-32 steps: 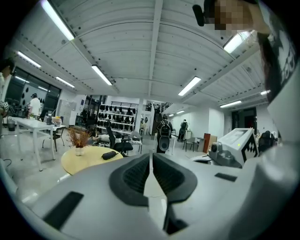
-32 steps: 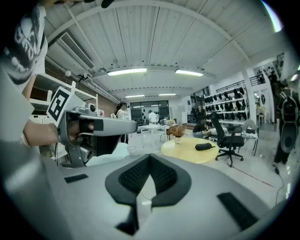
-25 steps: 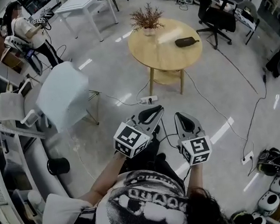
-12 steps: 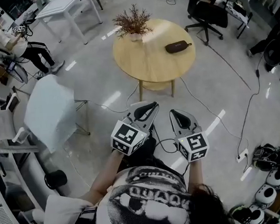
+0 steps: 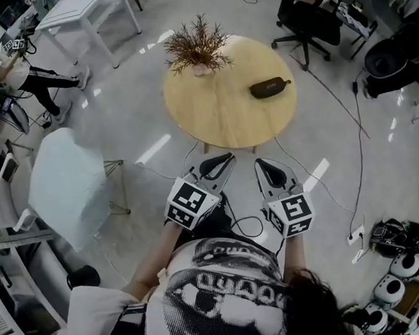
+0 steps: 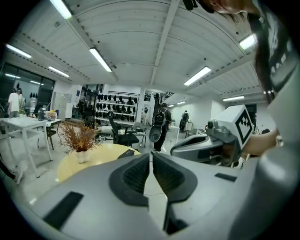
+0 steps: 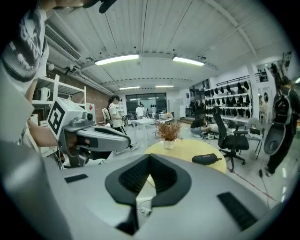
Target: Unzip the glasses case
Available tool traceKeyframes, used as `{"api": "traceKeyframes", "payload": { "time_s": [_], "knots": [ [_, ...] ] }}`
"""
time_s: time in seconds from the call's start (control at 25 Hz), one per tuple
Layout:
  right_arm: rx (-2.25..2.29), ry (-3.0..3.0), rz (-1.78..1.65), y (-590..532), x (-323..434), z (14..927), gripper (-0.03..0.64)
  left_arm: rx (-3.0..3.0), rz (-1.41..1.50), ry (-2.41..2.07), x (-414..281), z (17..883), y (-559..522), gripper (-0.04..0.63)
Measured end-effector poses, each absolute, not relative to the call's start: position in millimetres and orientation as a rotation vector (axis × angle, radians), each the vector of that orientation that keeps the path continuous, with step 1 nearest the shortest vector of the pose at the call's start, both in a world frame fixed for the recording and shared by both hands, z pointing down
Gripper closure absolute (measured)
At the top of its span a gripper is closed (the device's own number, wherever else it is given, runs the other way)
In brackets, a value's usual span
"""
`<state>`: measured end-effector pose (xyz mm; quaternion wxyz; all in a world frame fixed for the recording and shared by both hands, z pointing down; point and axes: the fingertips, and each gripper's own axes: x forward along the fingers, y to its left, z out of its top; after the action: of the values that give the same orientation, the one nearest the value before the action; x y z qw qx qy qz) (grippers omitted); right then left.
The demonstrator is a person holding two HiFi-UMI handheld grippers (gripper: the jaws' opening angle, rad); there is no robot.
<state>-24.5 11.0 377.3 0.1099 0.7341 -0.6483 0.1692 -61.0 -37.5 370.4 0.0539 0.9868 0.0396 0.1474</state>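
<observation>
A black zipped glasses case [image 5: 270,87] lies on the right side of a round yellow table [image 5: 219,115], beside a potted dry plant [image 5: 197,46]. Both grippers are held out in front of the person's body, short of the table's near edge and above the floor. My left gripper [image 5: 230,157] has its tips together with nothing between them. My right gripper [image 5: 259,164] is shut and empty as well. The right gripper view shows the case [image 7: 206,159] ahead and to the right on the table [image 7: 185,151]. In the left gripper view the case [image 6: 125,153] is just past the left gripper [image 6: 150,153].
A white chair [image 5: 69,184] stands to the left of the path. A black office chair [image 5: 311,14] is behind the table. Cables and a power strip [image 5: 355,235] lie on the floor. Helmets [image 5: 402,239] sit at the right. A person [image 5: 2,66] sits far left.
The person has walked toward the round table, which now lies closer below both grippers. The grippers moved forward together; their jaws look the same.
</observation>
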Motion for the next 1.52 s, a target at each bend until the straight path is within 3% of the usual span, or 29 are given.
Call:
{"api": "traceKeyframes", "payload": {
  "time_s": [1.04, 1.52],
  "knots": [
    [2.025, -1.889, 0.611, -71.1, 46.2, 411.8, 0.617, 2.919, 0.467, -0.011, -15.8, 405.7, -132.5, 0.566],
    [1.759, -2.06, 0.541, -105.5, 156.8, 432.5, 0.617, 2.858, 0.504, -0.312, 78.8, 423.8, -155.5, 0.567]
  ]
}}
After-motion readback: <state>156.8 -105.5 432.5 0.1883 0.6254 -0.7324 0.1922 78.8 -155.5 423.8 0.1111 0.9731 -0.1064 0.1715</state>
